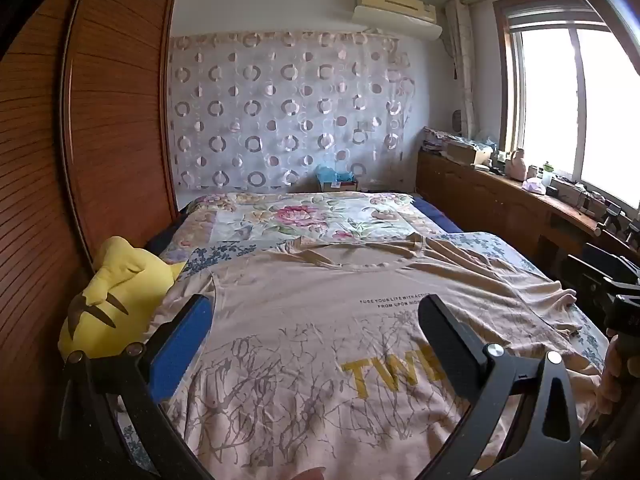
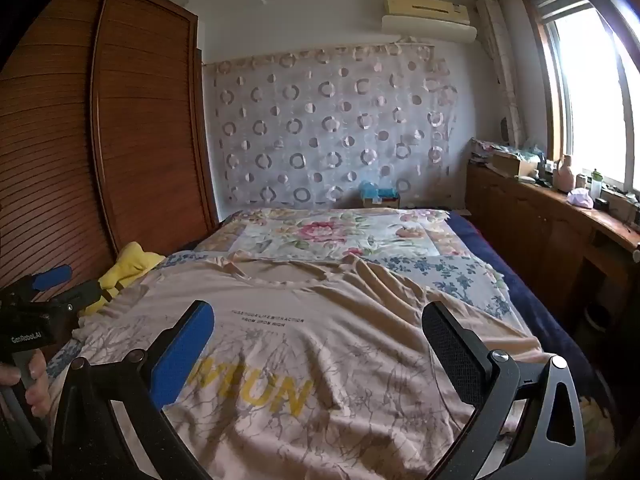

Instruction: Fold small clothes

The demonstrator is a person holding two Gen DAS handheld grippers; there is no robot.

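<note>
A beige T-shirt (image 1: pixel 320 340) with yellow letters and a grey branch print lies spread face up on the bed, neck toward the far end; it also shows in the right wrist view (image 2: pixel 320 340). My left gripper (image 1: pixel 316 320) is open and empty above the shirt's lower left part. My right gripper (image 2: pixel 318 328) is open and empty above the lower right part. The right gripper shows at the right edge of the left wrist view (image 1: pixel 616 292), and the left gripper at the left edge of the right wrist view (image 2: pixel 44 284). The shirt's right sleeve (image 1: pixel 552 300) is wrinkled.
A yellow plush toy (image 1: pixel 116 292) lies at the bed's left edge by the wooden wardrobe (image 1: pixel 80 140). A floral quilt (image 1: pixel 304 216) covers the far bed. A wooden cabinet (image 1: pixel 500 200) with clutter runs along the window on the right.
</note>
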